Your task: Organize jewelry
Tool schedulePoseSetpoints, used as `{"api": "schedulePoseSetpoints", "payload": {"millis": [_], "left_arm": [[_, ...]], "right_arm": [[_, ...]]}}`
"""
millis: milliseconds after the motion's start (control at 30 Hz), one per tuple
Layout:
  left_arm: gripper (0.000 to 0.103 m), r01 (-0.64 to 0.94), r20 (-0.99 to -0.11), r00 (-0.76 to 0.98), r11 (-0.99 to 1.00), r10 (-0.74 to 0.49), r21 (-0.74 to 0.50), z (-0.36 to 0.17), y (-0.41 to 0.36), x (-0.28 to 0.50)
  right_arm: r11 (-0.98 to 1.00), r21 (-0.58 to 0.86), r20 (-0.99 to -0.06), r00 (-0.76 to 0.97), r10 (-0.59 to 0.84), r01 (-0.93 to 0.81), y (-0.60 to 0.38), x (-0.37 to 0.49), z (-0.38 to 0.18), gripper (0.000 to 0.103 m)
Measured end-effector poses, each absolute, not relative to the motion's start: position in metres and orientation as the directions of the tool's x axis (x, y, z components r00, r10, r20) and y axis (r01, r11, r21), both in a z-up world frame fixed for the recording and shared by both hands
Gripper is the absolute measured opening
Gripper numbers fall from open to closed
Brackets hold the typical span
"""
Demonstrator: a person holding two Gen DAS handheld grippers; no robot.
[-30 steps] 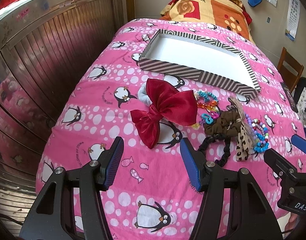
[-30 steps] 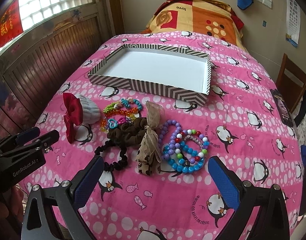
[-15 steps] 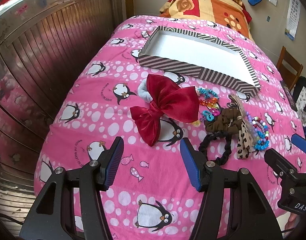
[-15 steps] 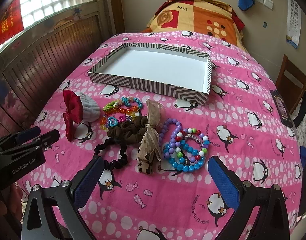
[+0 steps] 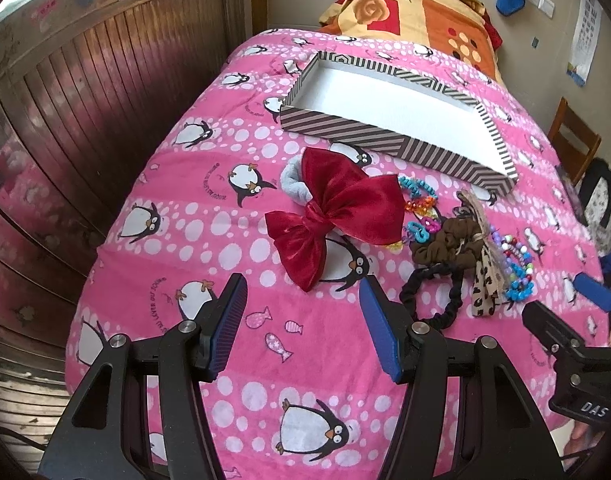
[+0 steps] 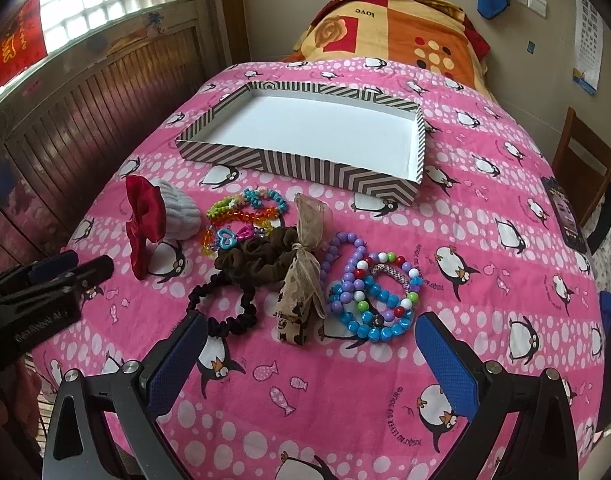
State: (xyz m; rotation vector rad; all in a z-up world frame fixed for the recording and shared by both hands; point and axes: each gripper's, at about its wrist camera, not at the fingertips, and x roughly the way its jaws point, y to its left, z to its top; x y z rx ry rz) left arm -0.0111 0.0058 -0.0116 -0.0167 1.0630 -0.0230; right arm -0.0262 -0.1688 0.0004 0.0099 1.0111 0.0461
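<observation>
Right wrist view, left to right: left gripper (image 6: 49, 276) seen side-on at the left edge, its label blurred; red bow (image 6: 143, 224) partly covers a grey scrunchie (image 6: 181, 210); mixed plastic bracelets (image 6: 241, 216) are tangled, count unclear; black hair tie (image 6: 225, 308) is partly hidden behind the near left finger; brown scrunchie (image 6: 261, 260) is overlapped by a leopard-print ribbon (image 6: 299, 304); beaded bracelets (image 6: 369, 300) are stacked. Striped tray (image 6: 289, 162) is seen upper centre on the pink penguin blanket (image 6: 485, 280), beyond the pile. A dark phone-like item (image 6: 563, 212) at the right edge is hard to make out. Right gripper (image 6: 305, 356) is spread, nothing gripped. In the left wrist view, left gripper (image 5: 303, 320) is spread over bare blanket
</observation>
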Motion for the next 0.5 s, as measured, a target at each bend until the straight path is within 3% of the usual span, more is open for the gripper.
{"api": "schedulePoseSetpoints", "payload": {"millis": [367,500], "left_arm": [[0.058,-0.003,-0.897,0.439,0.998,-0.053,-0.061,-0.009,0.039,-0.005],[0.066,0.023,-0.891,0.450,0.998,-0.064,-0.060,-0.008,0.036,0.002]], "right_arm": [[0.999,0.051,-0.850,0.525,0.050,-0.013,-0.184,-0.026,-0.002,0.103],[0.998,0.065,-0.850,0.524,0.063,-0.016,-0.190,-0.024,-0.002,0.102]]}}
